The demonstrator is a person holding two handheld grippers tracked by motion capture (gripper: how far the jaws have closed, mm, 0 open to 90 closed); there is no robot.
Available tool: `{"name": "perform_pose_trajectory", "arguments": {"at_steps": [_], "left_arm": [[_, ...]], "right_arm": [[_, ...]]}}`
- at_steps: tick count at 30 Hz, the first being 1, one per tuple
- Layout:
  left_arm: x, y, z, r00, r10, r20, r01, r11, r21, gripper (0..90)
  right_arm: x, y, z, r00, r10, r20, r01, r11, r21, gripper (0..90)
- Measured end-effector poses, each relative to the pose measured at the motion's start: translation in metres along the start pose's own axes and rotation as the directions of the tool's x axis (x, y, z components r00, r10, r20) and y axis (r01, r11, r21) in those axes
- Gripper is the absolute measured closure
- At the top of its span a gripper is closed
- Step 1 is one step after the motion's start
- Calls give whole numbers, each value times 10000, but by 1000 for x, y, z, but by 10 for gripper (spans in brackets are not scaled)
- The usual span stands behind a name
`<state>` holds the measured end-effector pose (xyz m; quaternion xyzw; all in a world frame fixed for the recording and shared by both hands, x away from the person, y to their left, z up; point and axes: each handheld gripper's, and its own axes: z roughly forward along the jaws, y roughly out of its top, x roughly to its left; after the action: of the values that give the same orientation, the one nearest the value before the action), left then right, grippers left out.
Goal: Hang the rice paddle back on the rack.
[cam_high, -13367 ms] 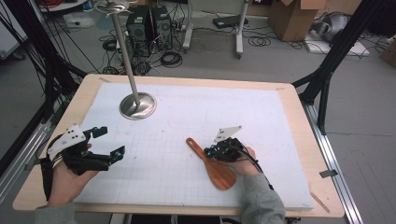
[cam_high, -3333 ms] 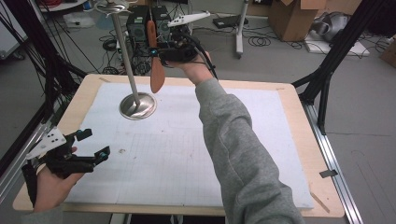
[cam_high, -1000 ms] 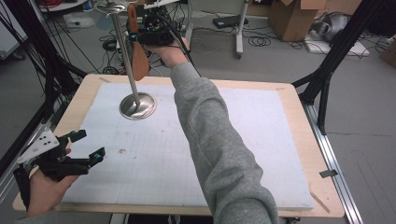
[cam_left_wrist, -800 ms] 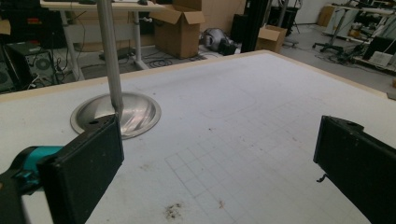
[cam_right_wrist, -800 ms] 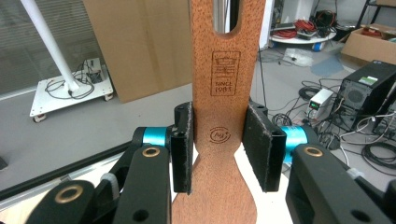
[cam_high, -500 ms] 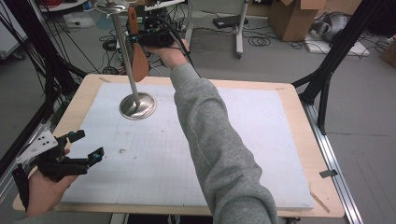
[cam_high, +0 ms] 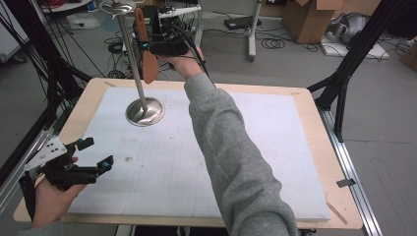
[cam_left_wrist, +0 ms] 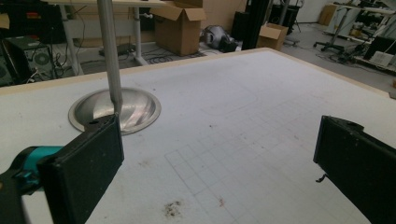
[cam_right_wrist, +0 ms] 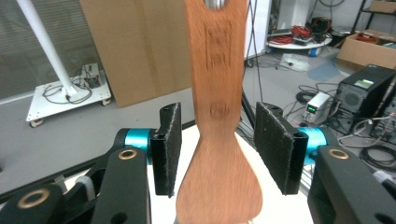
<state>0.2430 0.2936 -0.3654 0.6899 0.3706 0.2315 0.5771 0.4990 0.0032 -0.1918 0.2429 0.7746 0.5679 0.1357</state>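
At the stand top (cam_high: 117,7): spatula (cam_high: 146,54) hangs | right claw (cam_right_wrist: 217,148) parted, not touching | left claw (cam_high: 91,154) wide, empty

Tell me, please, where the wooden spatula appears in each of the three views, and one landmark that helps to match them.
High view: the wooden spatula hangs at top left, blade down, beside the metal stand, with the right gripper at it.
Left gripper view: no spatula; the stand's base and pole are at upper left.
Right gripper view: the spatula fills the centre, between the open jaws.
Shared landmark: the stand.
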Motion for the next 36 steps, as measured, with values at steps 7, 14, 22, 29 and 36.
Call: {"name": "perform_pose_trajectory", "arguments": {"at_steps": [7, 14, 22, 29, 36], "left_arm": [[-2, -2, 5, 10000, 33, 45, -33, 9999, 132, 20], [-3, -3, 9, 9999, 6, 151, -9, 9998, 189, 20], [-4, -6, 12, 9989, -87, 460, 78, 9998, 198, 20], [-7, -1, 15, 9956, -231, 904, 242, 9996, -110, 20], [-8, -1, 18, 9957, -175, 908, 175, 9998, 1, 20]], "right_arm": [[-4, -12, -10, 9995, 223, -231, -222, 9997, 48, 436], [-5, -27, -27, 9981, -17, -612, 18, 10000, 16, 333], [-3, -41, -39, 9958, -198, -889, 206, 9997, 88, 259], [3, -52, -49, 9932, -360, -1112, 391, 9989, 259, 205], [5, -58, -58, 9915, -460, -1216, 489, 9986, 213, 141]]}}
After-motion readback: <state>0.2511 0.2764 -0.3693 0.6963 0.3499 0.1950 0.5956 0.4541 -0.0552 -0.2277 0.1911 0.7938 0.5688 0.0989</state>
